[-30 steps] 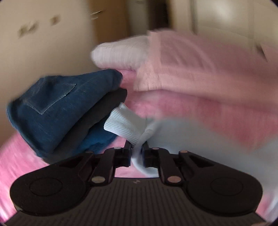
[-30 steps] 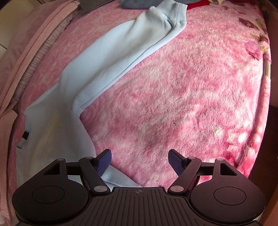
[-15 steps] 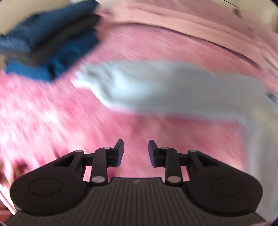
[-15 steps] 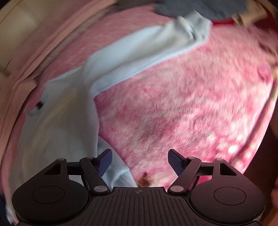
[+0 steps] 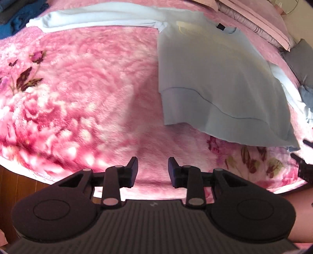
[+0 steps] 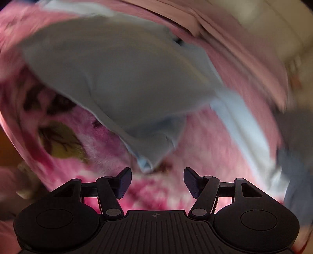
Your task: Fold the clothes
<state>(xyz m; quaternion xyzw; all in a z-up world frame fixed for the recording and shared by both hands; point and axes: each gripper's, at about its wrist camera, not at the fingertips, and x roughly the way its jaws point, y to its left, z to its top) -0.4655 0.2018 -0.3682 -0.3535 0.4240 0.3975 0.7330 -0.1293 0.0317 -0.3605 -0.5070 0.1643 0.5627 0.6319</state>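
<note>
A light blue sweatshirt (image 5: 211, 78) lies flat on the pink floral blanket (image 5: 82, 88), one sleeve (image 5: 93, 18) stretched out to the far left. My left gripper (image 5: 153, 170) is open and empty above the blanket's near edge, short of the sweatshirt's hem. In the blurred right wrist view the same sweatshirt (image 6: 121, 74) fills the middle, and its lower corner (image 6: 148, 162) hangs just ahead of my open, empty right gripper (image 6: 157, 180). The other sleeve (image 6: 242, 125) runs off to the right.
Folded blue and dark clothes (image 5: 13, 17) sit at the far left corner. Pink and grey bedding (image 5: 254, 21) is piled behind the sweatshirt, with grey cloth (image 5: 299, 60) at the right. The wooden floor (image 5: 17, 179) shows beyond the blanket edge.
My left gripper let go of the sleeve cuff, opened and pulled back to the blanket's near edge. My right gripper swung toward the sweatshirt's lower corner, staying open.
</note>
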